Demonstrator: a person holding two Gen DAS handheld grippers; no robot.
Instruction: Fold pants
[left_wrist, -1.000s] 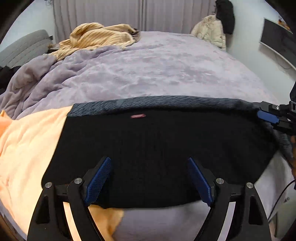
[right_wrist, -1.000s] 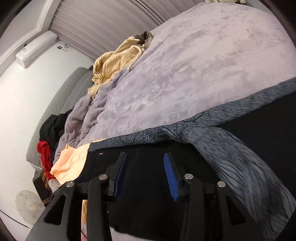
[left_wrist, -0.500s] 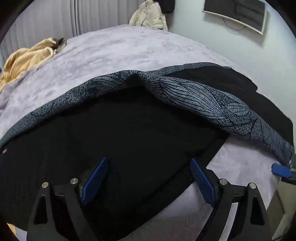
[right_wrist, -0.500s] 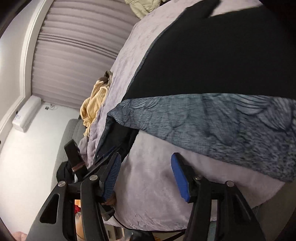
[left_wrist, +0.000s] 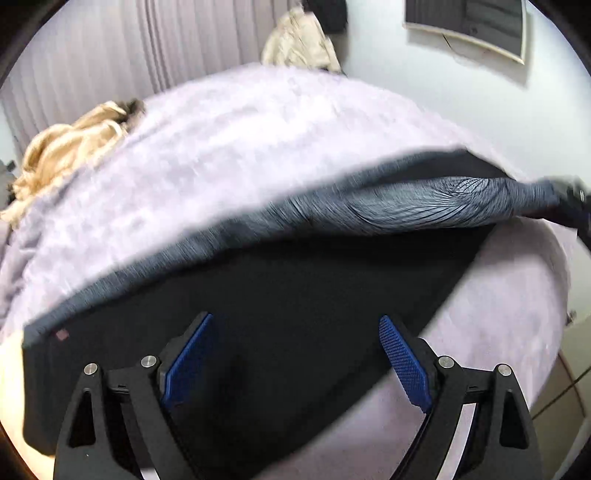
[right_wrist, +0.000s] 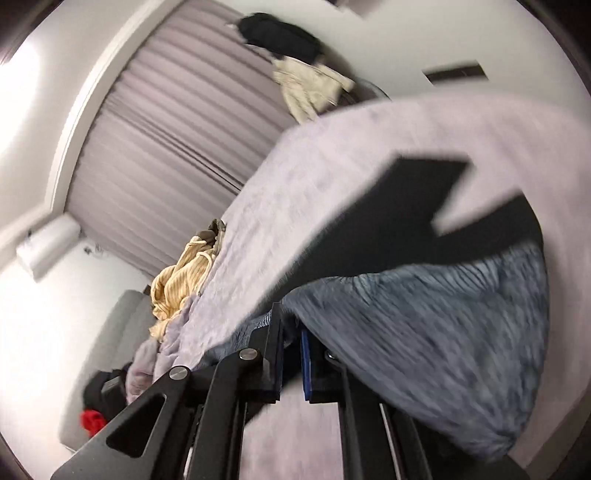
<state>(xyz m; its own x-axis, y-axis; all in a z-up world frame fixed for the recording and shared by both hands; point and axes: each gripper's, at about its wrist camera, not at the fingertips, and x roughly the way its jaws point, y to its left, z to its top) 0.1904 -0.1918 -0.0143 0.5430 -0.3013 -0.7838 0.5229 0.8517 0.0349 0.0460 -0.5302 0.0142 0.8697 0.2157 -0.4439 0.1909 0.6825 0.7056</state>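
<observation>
Black pants (left_wrist: 295, 295) with a grey-blue leaf-patterned layer (left_wrist: 424, 206) lie spread on the lilac bedspread (left_wrist: 258, 147). My left gripper (left_wrist: 295, 354) is open and empty, hovering low over the black fabric. My right gripper (right_wrist: 291, 332) is shut on the patterned fabric (right_wrist: 424, 332) and lifts its edge off the bed; it also shows at the far right of the left wrist view (left_wrist: 570, 199). The black pant legs (right_wrist: 424, 206) stretch away on the bed. Both views are motion-blurred.
A yellow ribbed garment (left_wrist: 70, 151) lies bunched at the bed's far side (right_wrist: 181, 280). A cream jacket (left_wrist: 299, 48) hangs near the curtain. A TV (left_wrist: 465, 26) is on the wall. Dark and red clothes (right_wrist: 94, 410) lie by a grey sofa. An orange cloth edge (left_wrist: 9, 369) shows at left.
My right gripper went from open to shut on the patterned fabric and raised it. My left gripper stayed open over the black fabric while its view swung.
</observation>
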